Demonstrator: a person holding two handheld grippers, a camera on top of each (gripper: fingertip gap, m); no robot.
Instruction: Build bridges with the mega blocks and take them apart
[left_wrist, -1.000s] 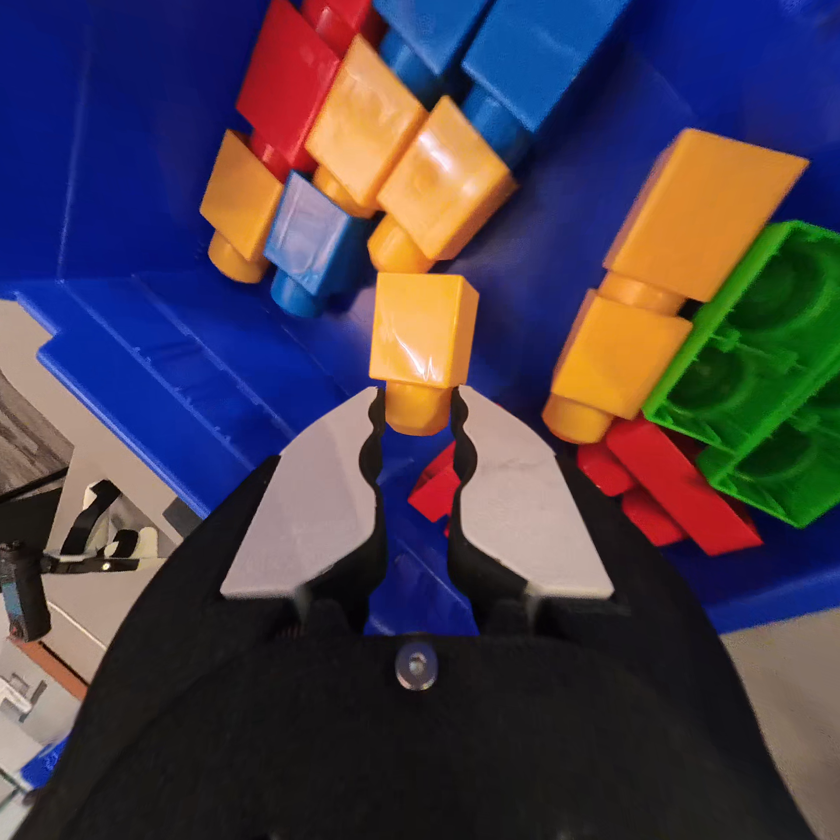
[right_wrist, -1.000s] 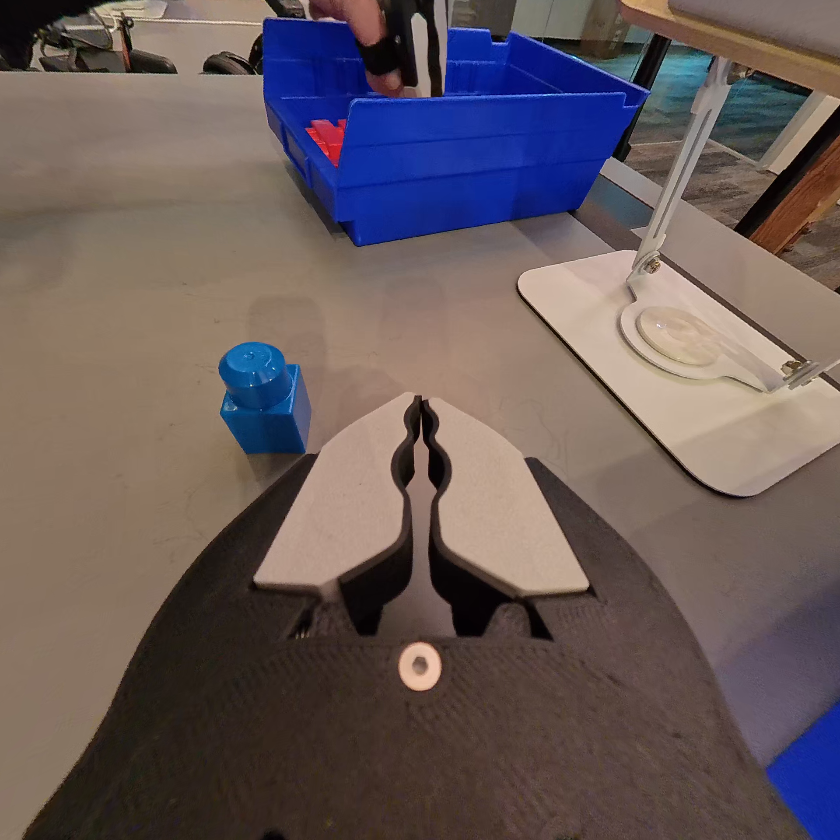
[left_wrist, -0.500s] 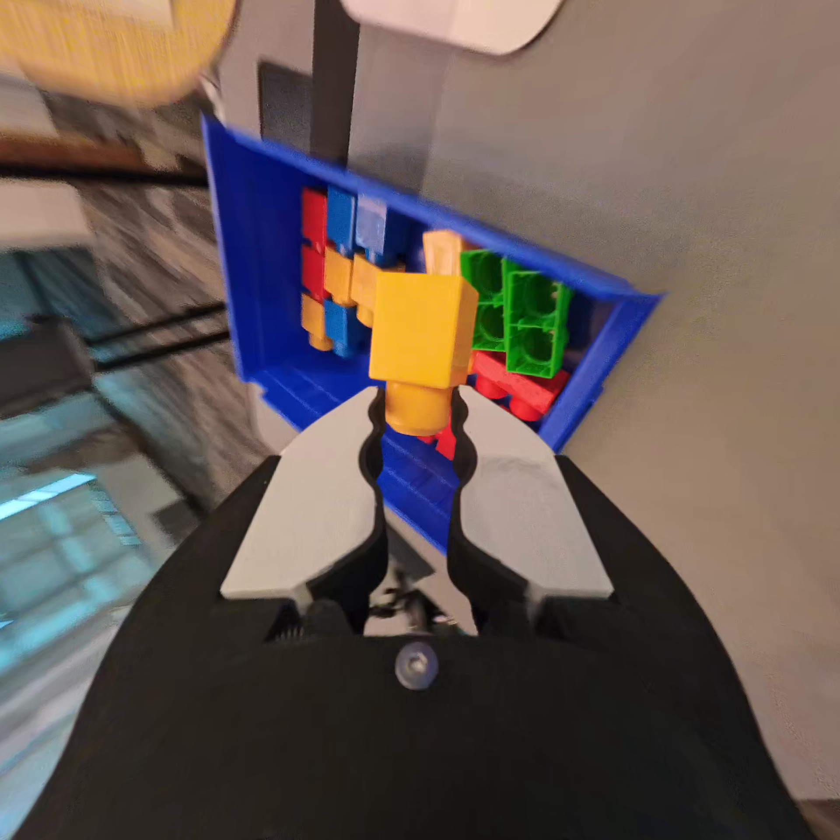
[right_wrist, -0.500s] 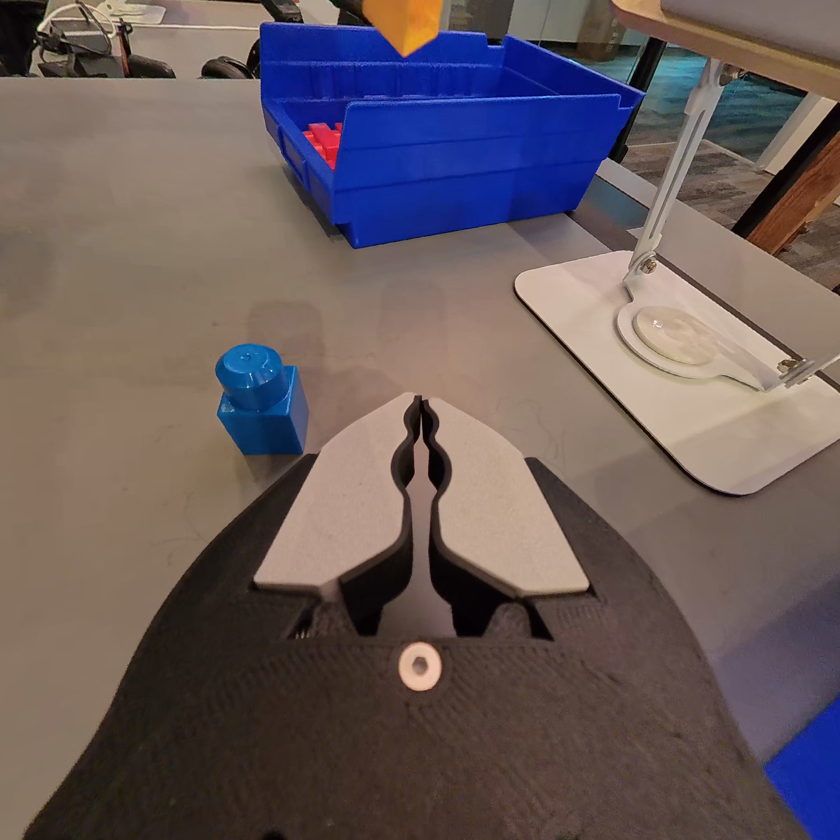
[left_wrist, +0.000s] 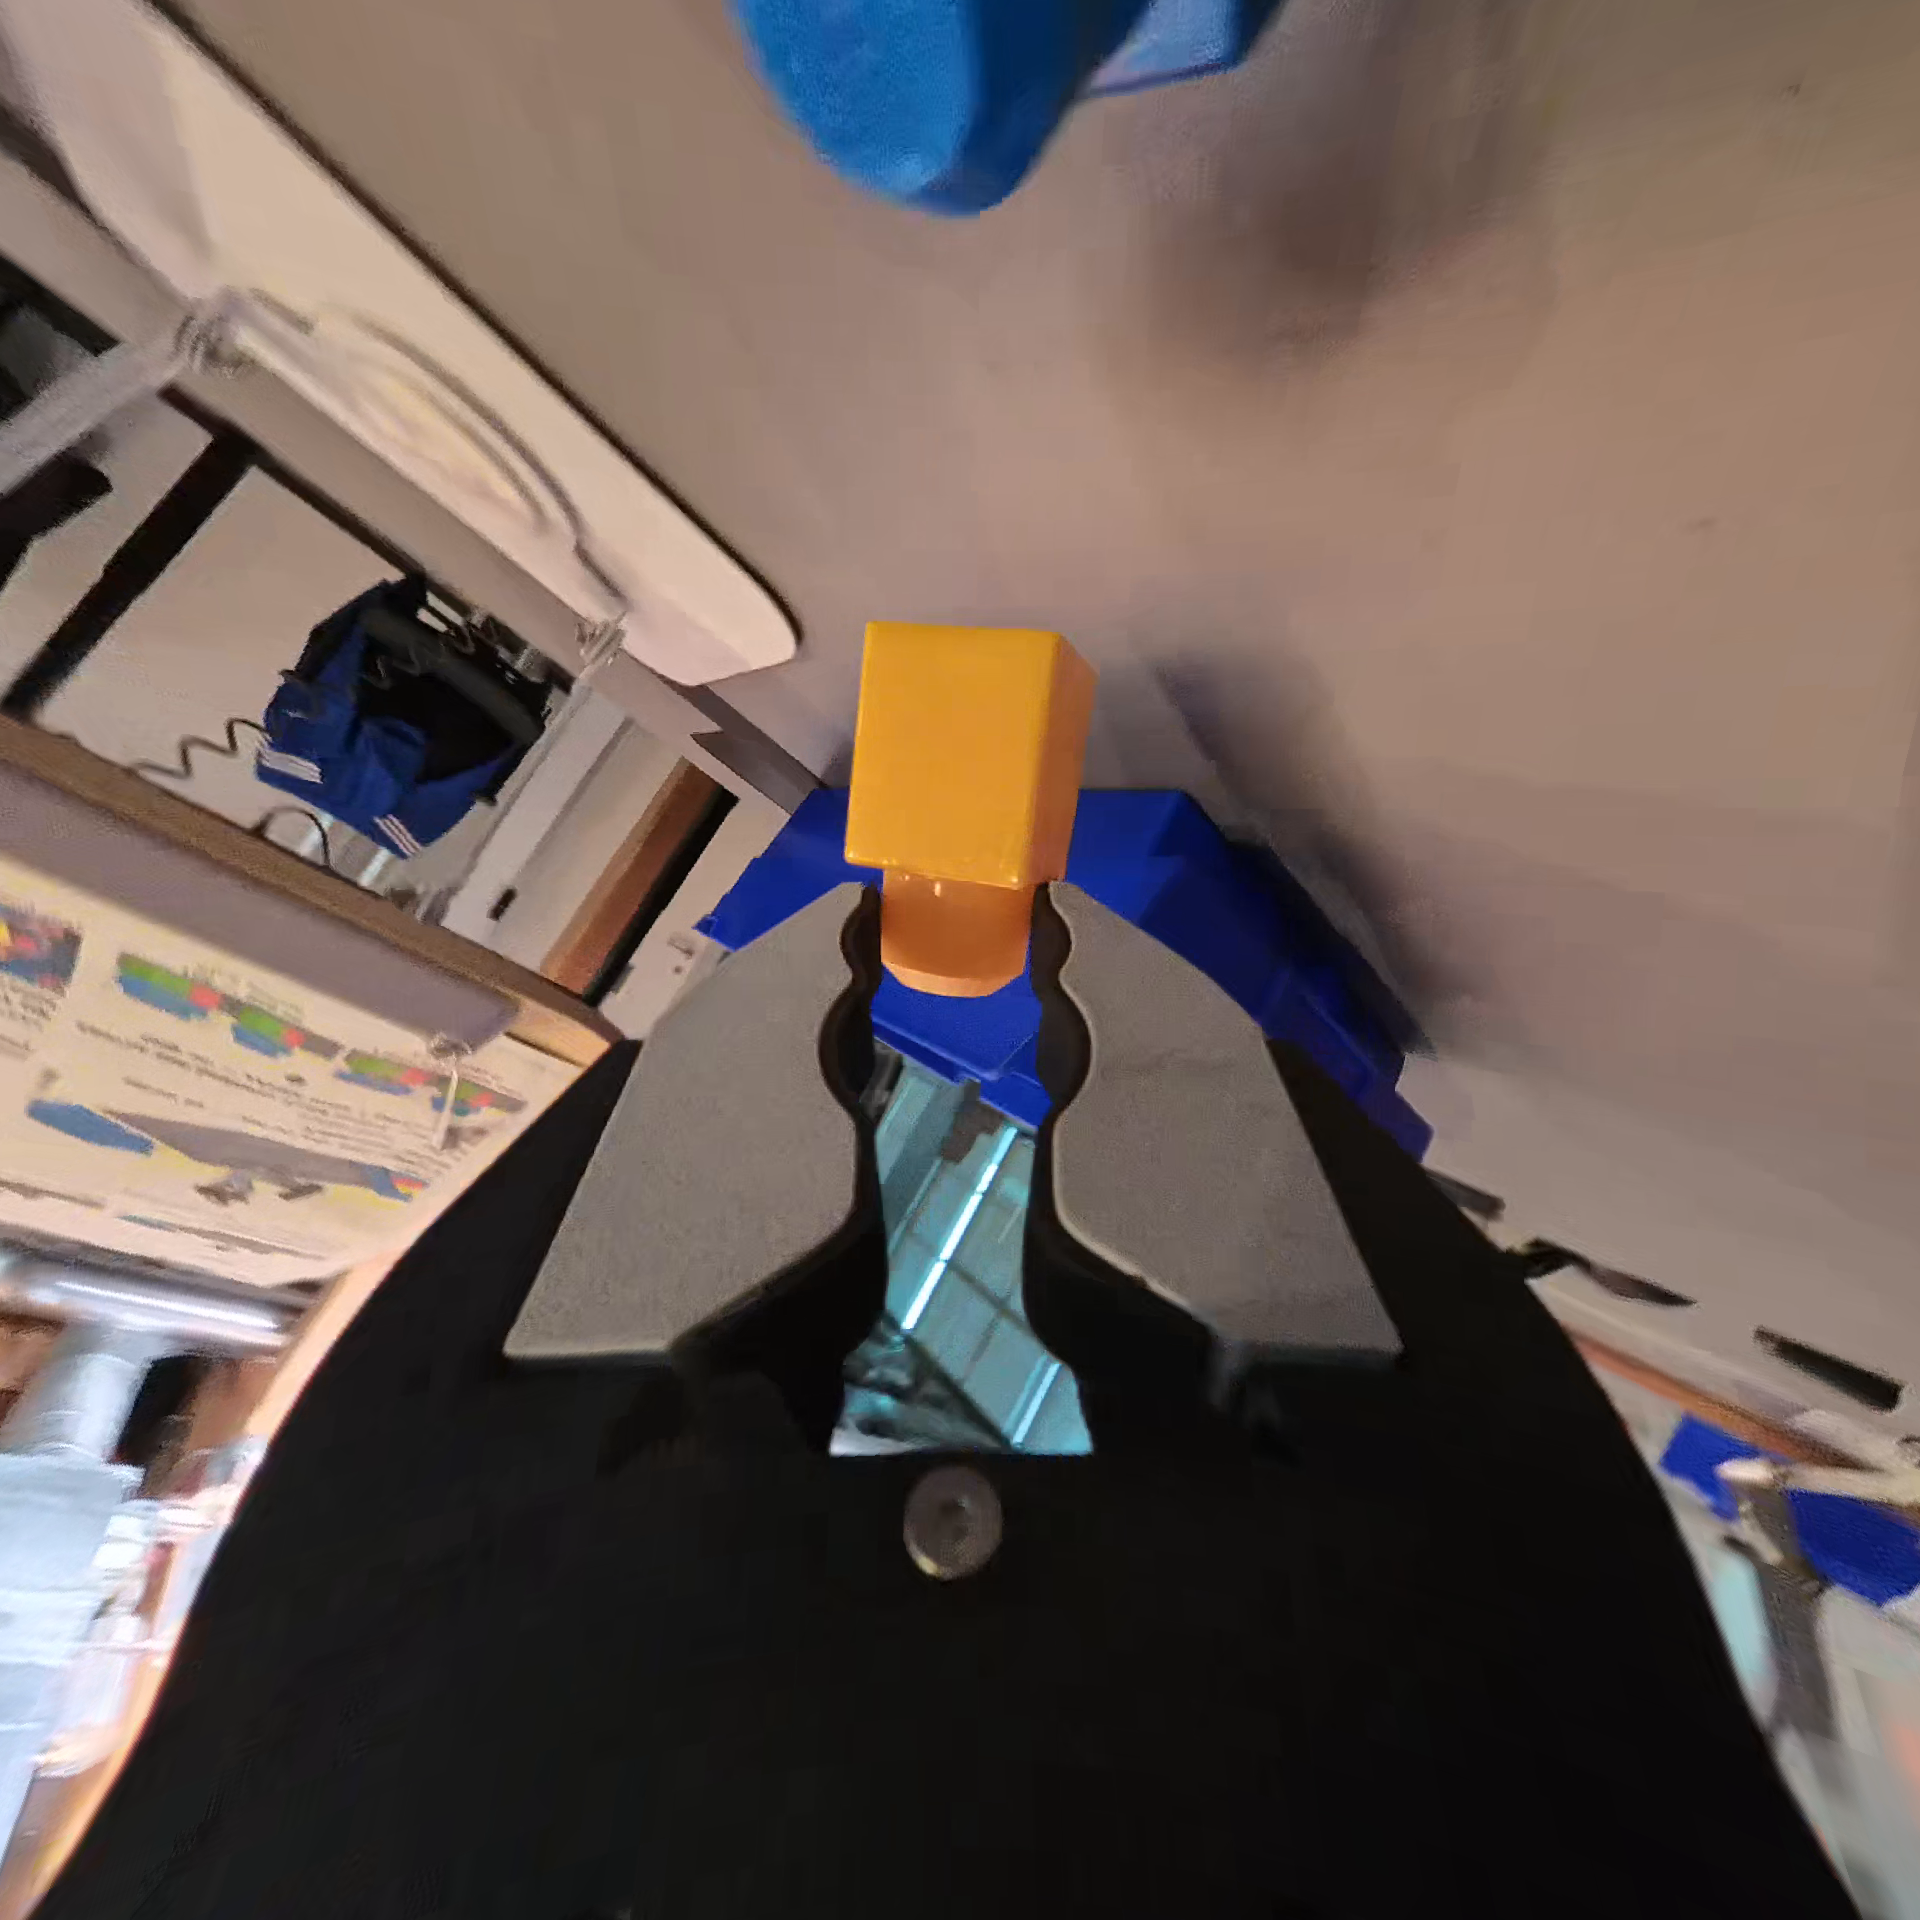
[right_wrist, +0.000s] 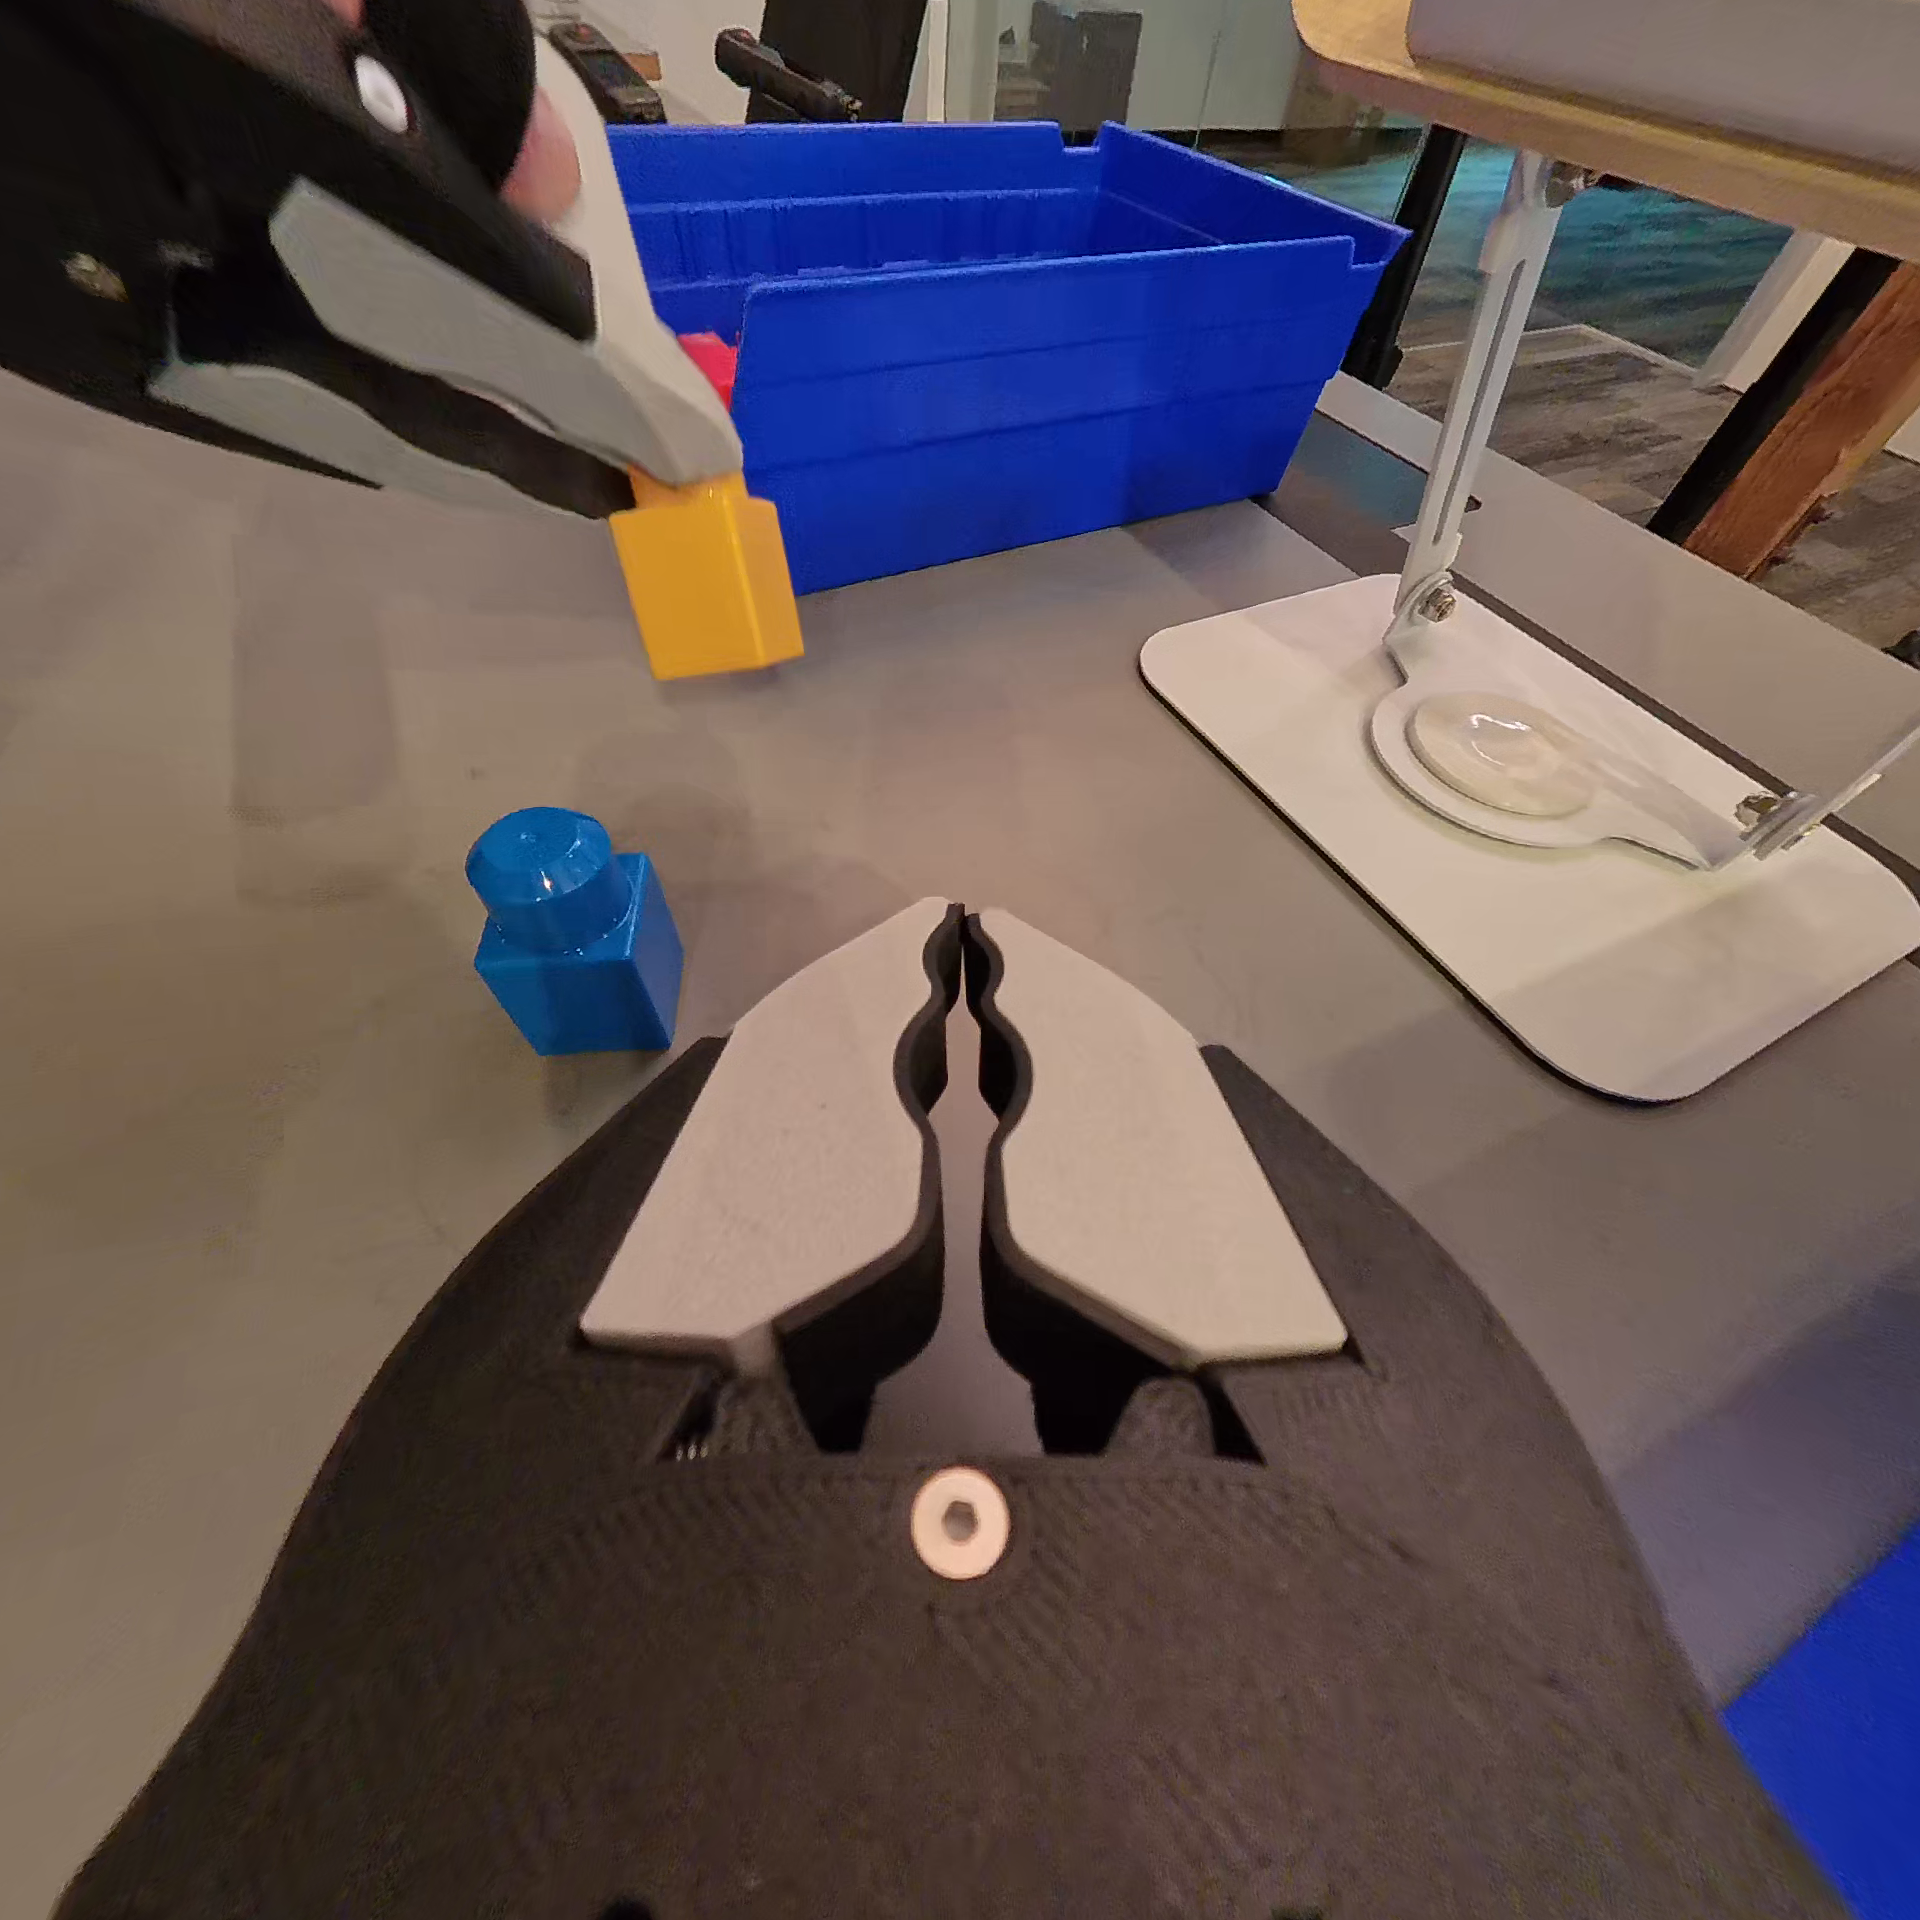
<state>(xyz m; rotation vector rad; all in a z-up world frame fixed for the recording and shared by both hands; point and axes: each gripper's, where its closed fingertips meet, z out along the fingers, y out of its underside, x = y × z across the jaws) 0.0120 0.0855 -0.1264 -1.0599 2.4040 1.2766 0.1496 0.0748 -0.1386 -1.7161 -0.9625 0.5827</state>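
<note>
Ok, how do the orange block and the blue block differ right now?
The orange block hangs in the air, gripped by its stud in the left gripper; the blue block stands free on the table, stud up. The orange one is nearer the bin. Both are single-stud blocks.

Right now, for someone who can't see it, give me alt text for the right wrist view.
The left tongs carry an orange block by its stud just above the grey table, in front of a blue bin. A blue block stands upright nearer the camera, beside the right tongs, shut on nothing. A white stand base lies to the right.
</note>
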